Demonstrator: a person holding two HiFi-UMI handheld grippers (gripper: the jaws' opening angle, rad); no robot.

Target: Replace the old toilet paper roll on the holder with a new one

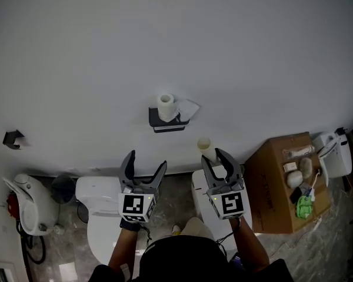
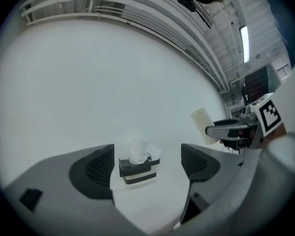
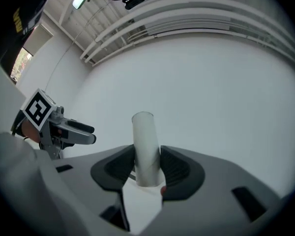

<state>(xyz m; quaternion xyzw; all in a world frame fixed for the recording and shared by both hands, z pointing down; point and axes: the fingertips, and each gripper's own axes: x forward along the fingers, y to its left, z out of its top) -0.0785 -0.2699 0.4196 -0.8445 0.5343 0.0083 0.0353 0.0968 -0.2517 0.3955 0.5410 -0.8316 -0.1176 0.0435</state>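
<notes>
Two grippers point at the white wall ahead of us. Our right gripper [image 1: 215,157], at lower centre-right of the head view, has its fingers closed on a pale cardboard tube [image 3: 145,146]. The tube is bare of paper and stands upright between the pads, its open end above them.

Our left gripper [image 1: 146,160], at lower centre, has its fingers spread apart with nothing between them. Its own view looks through the gap at the holder.

That black holder [image 1: 167,122] is fixed to the wall at mid-frame. A white toilet paper roll [image 1: 166,106] stands on end on it, with a loose sheet trailing to the right. Both grippers sit lower in the frame than the holder and apart from it, and bare wall lies between.

A white toilet [image 1: 100,210] lies beneath the left gripper, with a dark bin [image 1: 63,188] to its left. A cardboard box [image 1: 279,187] with small items on top fills the lower right. A small black hook [image 1: 13,138] sits on the wall near the left edge.
</notes>
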